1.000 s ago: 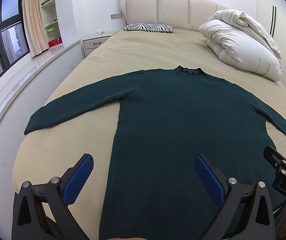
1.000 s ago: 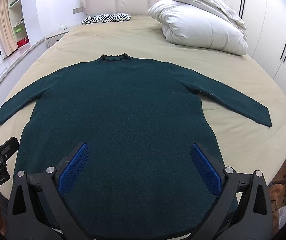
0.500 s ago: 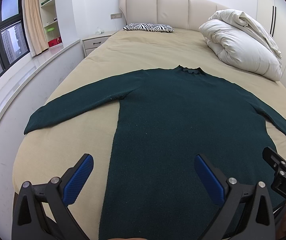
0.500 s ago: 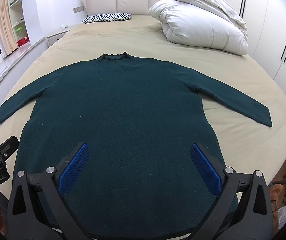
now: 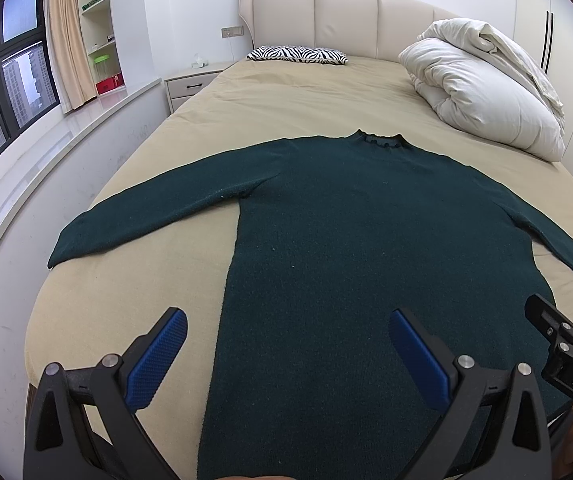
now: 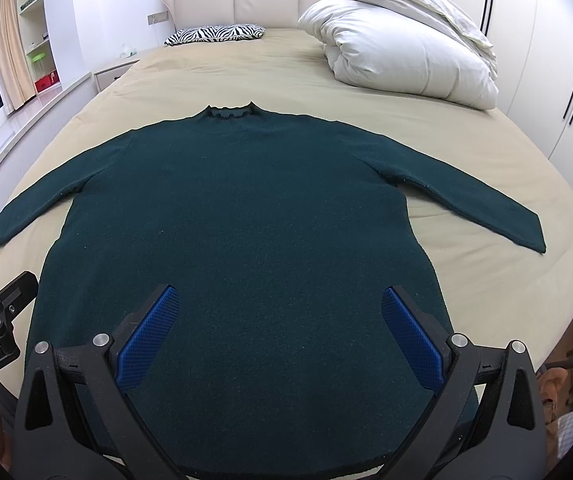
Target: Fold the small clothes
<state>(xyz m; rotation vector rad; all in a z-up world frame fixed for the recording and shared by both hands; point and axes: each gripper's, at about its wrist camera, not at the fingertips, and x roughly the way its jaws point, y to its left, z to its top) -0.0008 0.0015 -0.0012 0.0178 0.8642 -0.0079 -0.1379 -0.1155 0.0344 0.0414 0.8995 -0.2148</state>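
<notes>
Nothing has moved: both hand-held grippers, left (image 5: 286, 354) and right (image 6: 276, 322), hover released over the sweater's (image 6: 238, 208) near hem. Take a sleeve (image 6: 486, 204) by its cuff first, folding it flat across the body.

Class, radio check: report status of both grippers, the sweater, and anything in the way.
Left gripper open, right gripper open, both empty. Green sweater flat on bed, sleeves spread, unfolded. Duvet and zebra pillow well clear.
</notes>
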